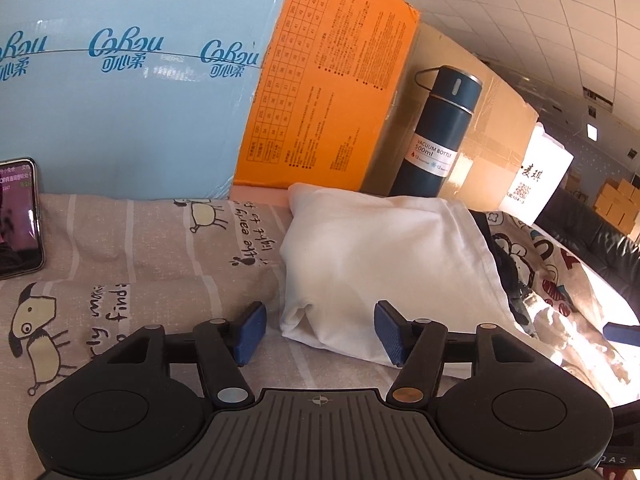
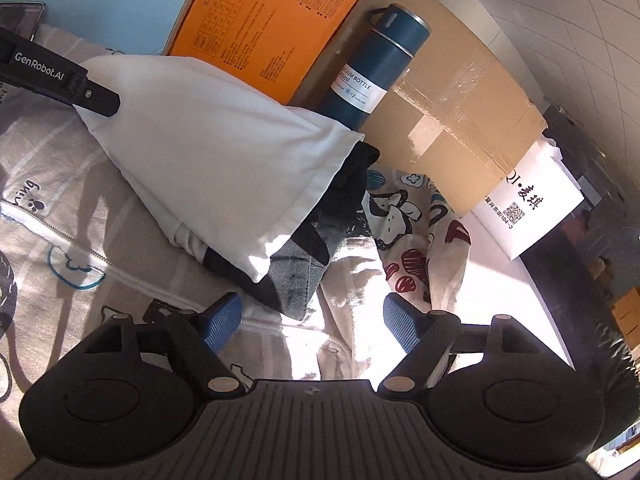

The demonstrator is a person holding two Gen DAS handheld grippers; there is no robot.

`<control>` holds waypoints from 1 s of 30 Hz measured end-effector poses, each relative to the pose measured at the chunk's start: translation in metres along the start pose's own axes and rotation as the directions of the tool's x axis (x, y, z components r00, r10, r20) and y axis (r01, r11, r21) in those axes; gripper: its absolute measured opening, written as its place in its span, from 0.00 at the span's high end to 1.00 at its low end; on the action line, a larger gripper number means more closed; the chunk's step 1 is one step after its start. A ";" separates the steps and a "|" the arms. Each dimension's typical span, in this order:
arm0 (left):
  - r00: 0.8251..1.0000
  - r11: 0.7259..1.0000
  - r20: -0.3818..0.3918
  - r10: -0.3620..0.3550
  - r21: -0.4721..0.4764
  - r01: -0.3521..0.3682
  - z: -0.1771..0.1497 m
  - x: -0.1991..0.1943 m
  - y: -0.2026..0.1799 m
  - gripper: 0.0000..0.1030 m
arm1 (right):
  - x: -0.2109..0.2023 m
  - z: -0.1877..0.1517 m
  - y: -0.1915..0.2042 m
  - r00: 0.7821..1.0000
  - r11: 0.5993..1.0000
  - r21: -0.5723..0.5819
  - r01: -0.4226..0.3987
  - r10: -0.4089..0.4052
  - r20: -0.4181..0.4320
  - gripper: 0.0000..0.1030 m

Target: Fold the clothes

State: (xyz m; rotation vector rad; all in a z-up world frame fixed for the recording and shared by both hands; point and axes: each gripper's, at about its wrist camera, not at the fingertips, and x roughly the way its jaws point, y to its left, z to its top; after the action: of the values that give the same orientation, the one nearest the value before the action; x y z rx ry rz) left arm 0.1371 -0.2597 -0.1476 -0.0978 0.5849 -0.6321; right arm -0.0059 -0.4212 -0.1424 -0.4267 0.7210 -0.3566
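Observation:
A folded white garment lies on the printed bedsheet, on top of darker folded clothes. In the right wrist view the white garment covers a dark denim-like piece and a black piece. My left gripper is open, its blue pads at either side of the garment's near left corner, nothing between them. My right gripper is open and empty, just in front of the denim edge. The left gripper's body shows at the upper left of the right wrist view.
A blue vacuum bottle stands behind the clothes against cardboard boxes. An orange box and a light blue package form the back wall. A phone leans at the left. A cartoon-print cloth lies at the right.

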 end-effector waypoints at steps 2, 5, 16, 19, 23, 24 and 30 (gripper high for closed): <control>0.999 0.999 0.022 0.028 0.034 -0.028 -0.001 -0.007 -0.006 0.19 | -0.017 0.005 0.000 0.999 0.999 0.037 0.014 -0.015 0.033 0.17; 0.996 0.996 0.063 0.063 0.061 -0.067 -0.001 -0.021 -0.009 0.14 | -0.043 0.018 0.001 0.994 0.993 0.110 0.038 -0.048 0.097 0.10; 0.982 0.990 0.141 0.127 0.046 -0.135 0.006 -0.093 0.019 0.04 | -0.108 0.052 0.030 0.982 0.940 0.331 -0.082 0.019 0.189 0.02; 0.978 0.981 0.148 0.144 0.106 -0.160 0.001 -0.112 0.026 0.01 | -0.107 0.052 0.042 0.979 0.902 0.409 -0.139 0.064 0.193 0.00; 0.977 0.982 0.176 0.123 0.119 -0.145 -0.004 -0.126 0.027 0.00 | -0.096 0.045 0.053 0.983 0.859 0.494 -0.134 0.052 0.176 0.00; 0.976 0.982 0.179 0.122 0.119 -0.145 -0.006 -0.126 0.025 0.00 | -0.092 0.042 0.054 0.985 0.848 0.515 -0.122 0.041 0.167 0.00; 0.978 0.965 0.181 0.107 0.217 -0.146 -0.027 -0.114 0.001 0.00 | -0.068 0.023 0.051 0.991 0.783 0.621 0.000 -0.081 0.102 0.00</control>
State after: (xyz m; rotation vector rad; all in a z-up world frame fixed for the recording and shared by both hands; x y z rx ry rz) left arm 0.0485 -0.1896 -0.1151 0.1019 0.3489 -0.5563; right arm -0.0291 -0.3411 -0.1138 0.1691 0.4334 -0.5795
